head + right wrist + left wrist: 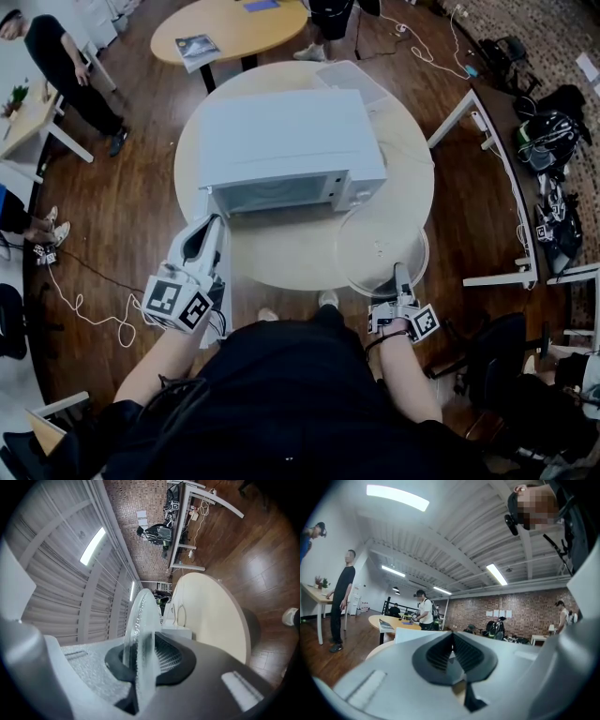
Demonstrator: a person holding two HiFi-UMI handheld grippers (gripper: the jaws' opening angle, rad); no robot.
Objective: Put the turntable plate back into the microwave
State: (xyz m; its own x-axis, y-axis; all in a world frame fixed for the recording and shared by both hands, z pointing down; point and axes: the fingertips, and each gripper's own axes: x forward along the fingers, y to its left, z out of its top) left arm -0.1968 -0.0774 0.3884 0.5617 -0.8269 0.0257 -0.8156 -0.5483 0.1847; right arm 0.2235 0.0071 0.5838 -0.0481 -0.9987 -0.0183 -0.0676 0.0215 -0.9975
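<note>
Right gripper (401, 272) clamps the glass turntable plate (380, 246) level by its rim, seemingly ready for the microwave (286, 150); left gripper (212, 225), closed empty, hovers lower left.

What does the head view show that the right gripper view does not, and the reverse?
Head view only: the left claw near the front left corner of the microwave, and the full round outline of the glass plate. Right gripper view only: how the right claw clamps the plate's rim, edge-on. Both: the plate and the round table.

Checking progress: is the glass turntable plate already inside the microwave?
No, the glass turntable plate is outside the microwave, its near rim clamped in the right gripper.
</note>
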